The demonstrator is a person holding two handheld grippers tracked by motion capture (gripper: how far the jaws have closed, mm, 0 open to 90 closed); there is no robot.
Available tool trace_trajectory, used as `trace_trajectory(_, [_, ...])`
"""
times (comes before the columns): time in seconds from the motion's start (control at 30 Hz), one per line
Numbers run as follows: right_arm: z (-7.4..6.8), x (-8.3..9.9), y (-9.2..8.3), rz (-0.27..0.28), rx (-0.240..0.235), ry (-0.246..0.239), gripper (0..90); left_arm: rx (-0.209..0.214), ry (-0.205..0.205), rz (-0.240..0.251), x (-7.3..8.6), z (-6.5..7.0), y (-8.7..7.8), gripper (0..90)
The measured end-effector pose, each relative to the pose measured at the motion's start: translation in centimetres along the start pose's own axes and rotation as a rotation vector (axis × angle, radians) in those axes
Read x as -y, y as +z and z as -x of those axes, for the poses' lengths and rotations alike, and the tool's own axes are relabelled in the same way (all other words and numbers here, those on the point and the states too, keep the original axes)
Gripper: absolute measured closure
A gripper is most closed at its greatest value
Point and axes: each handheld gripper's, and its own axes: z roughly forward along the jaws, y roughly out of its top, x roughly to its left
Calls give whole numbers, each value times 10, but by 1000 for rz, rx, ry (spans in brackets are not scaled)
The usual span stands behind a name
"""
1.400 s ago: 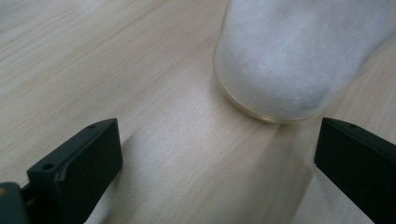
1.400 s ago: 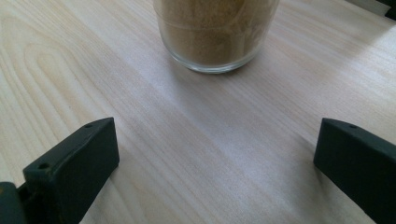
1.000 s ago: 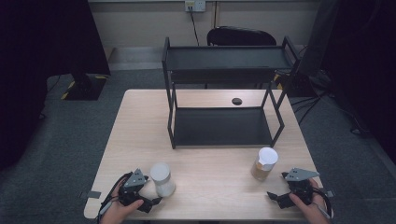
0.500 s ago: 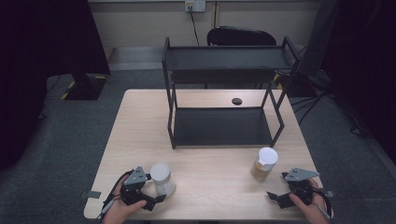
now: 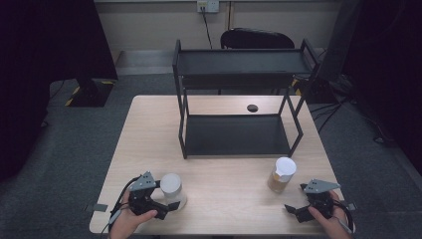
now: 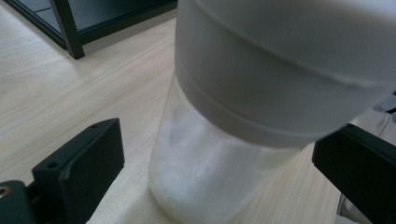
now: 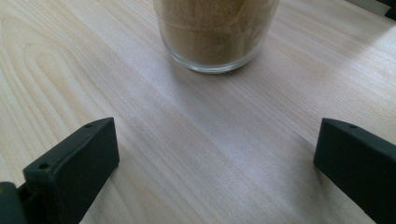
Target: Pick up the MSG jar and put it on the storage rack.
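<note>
Bracketing the white-powder jar before we close on it

We are holding the left gripper [image 5: 168,205] with jaws spread around the white-lidded jar [image 6: 219,158] at the table's [image 5: 234,199] near edge; we should grip the glass below the lid. The right gripper [image 5: 297,209] is gaping short of the brown-powder jar [image 7: 217,32].

The black two-tier rack [image 5: 239,99] blocks the far middle of the table [image 5: 149,129]; bare wood runs along its left and right. Near, a wide clear stretch lies between the white-lidded jar [image 5: 171,189] and the brown-filled jar [image 5: 281,174]
</note>
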Motion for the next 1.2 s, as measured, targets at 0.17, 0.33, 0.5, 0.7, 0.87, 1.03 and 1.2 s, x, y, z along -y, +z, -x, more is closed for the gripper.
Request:
trace_trajectory(0.17, [0, 0, 0, 0, 0, -1, 0, -5, 1, 6, -5, 2, 0, 36])
trace_trajectory(0.33, [0, 0, 0, 0, 0, -1, 0, -3, 0, 22, -7, 2, 0, 78])
trace_trajectory(0.5, [0, 0, 0, 0, 0, -1, 0, -16, 13, 30, -8, 4, 0, 156])
trace_trajectory(0.7, [0, 0, 0, 1, 0, -1, 0, -15, 27, 37, -10, 6, 1, 213])
trace_trajectory(0.87, [0, 0, 0, 0, 0, -1, 0, -17, 55, 28, -13, 9, 2, 274])
trace_trajectory(1.03, [0, 0, 0, 0, 0, -1, 0, -47, 86, 14, -17, 18, 2, 301])
trace_trajectory(1.2, [0, 0, 0, 0, 0, -1, 0, -85, 115, 14, -16, 27, 3, 327])
